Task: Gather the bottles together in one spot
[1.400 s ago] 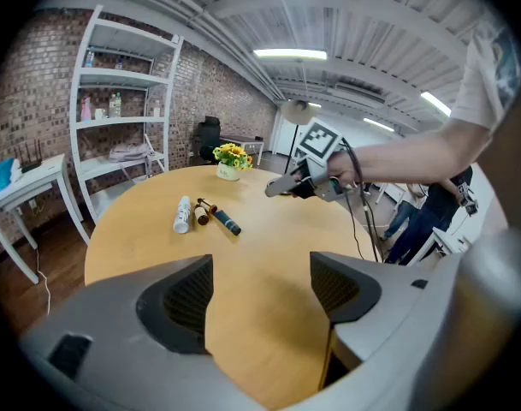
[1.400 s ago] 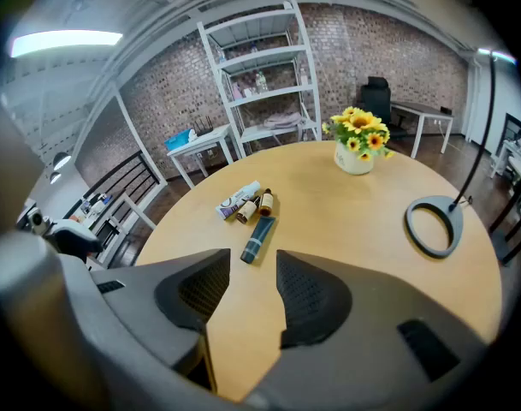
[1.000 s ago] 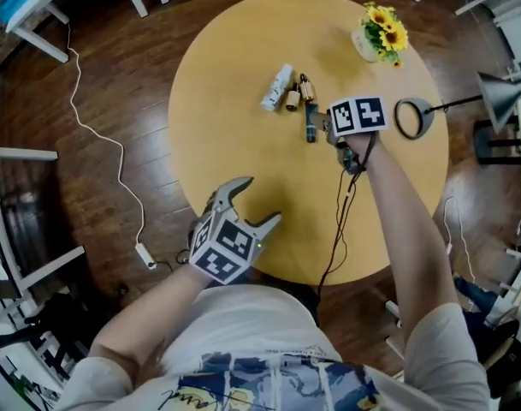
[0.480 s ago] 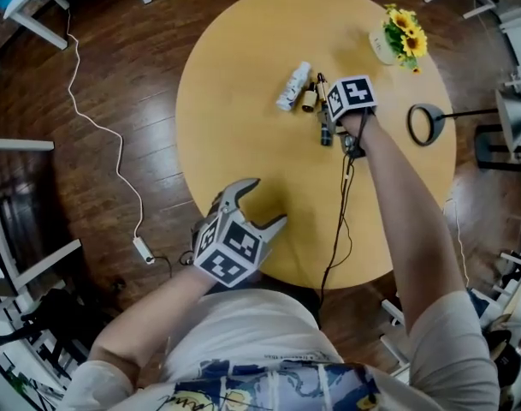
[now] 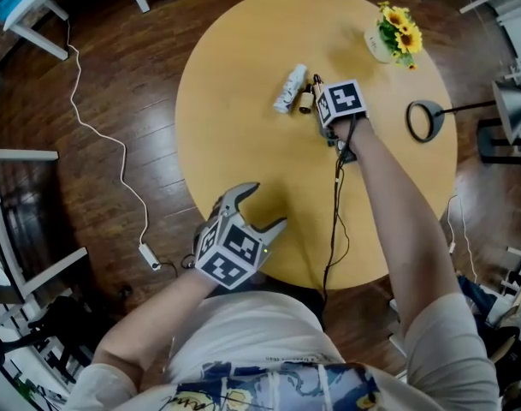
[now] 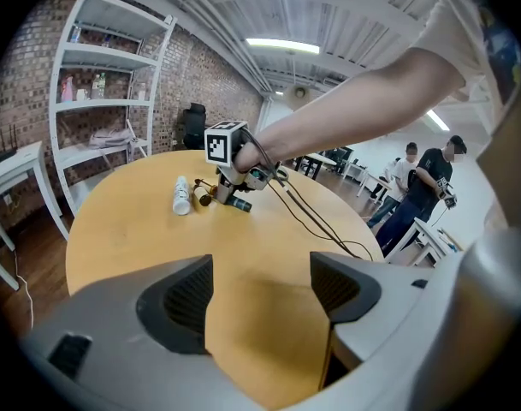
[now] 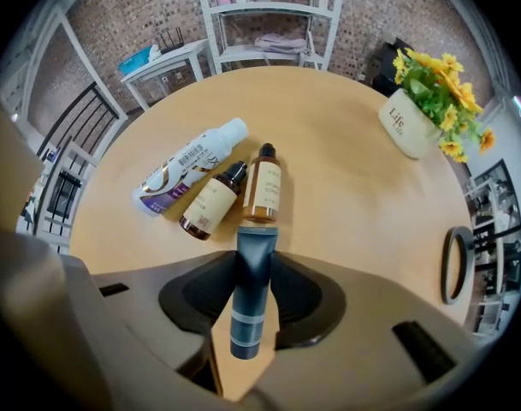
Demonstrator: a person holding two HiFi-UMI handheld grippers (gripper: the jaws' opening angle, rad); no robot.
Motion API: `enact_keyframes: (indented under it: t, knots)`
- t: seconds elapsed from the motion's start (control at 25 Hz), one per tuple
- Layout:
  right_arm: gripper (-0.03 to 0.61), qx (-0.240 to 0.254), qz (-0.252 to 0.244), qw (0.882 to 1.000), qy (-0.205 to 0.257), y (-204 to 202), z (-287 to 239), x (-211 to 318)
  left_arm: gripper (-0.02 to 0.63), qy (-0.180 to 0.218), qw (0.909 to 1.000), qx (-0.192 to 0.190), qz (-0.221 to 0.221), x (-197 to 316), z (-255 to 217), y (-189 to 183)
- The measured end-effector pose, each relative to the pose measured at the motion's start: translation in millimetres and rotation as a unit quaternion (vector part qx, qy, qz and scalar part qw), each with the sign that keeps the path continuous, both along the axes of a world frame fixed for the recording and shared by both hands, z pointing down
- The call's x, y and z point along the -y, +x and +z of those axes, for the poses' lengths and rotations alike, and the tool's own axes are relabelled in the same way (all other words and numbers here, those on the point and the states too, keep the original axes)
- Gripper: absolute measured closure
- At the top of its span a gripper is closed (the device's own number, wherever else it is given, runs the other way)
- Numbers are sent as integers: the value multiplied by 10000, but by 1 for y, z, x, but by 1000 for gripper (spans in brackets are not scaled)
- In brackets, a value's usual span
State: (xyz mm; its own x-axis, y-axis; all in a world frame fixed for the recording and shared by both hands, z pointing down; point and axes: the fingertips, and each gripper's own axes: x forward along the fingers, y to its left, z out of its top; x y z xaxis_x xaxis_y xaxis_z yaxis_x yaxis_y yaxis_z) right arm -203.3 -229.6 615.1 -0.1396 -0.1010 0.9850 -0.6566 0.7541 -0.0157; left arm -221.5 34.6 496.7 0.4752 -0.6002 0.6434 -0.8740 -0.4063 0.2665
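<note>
A dark blue tube (image 7: 250, 315) lies on the round wooden table (image 5: 243, 135), and my right gripper (image 7: 254, 272) points straight down with its jaws just closed on the tube's sides. In the head view its marker cube covers the right gripper (image 5: 327, 125) and the tube. Just beyond the tube's end lie a tall amber bottle (image 7: 262, 187), a small brown bottle (image 7: 210, 202) and a white bottle (image 7: 187, 168), side by side. The white bottle (image 5: 290, 87) is the leftmost. My left gripper (image 5: 258, 205) is open over the table's near edge, nothing between its jaws.
A white pot of sunflowers (image 5: 395, 34) stands at the table's far right. A ring lamp (image 5: 423, 120) reaches over the right edge. A black cable (image 5: 335, 221) trails from the right gripper across the table. Chairs, a white cord and people surround the table.
My right gripper has shifted left from beside the tube to above it, dropped down over it and closed on it. The left gripper has stayed put.
</note>
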Motion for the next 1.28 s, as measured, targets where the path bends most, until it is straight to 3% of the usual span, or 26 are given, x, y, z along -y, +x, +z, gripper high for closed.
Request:
enact_keyframes:
  t: [0.32, 0.56, 0.76, 1.08, 1.28]
  knots:
    - [425, 845, 432, 9941, 519, 39, -30, 10, 284, 22, 10000, -16, 60, -7, 0, 10]
    - [426, 1691, 876, 9732, 1286, 88, -70, 18, 284, 83, 9998, -10, 203, -5, -7, 25]
    - [426, 2246, 1275, 9414, 2172, 148, -100, 33, 284, 97, 9991, 7, 413, 0, -7, 51]
    - [426, 3307, 1782, 8625, 3390, 220, -135, 67, 284, 31, 9986, 46, 534, 5, 0, 92]
    - [426, 3478, 2031, 8387, 3666, 244, -117, 87, 284, 24, 9991, 80, 423, 13, 10, 106]
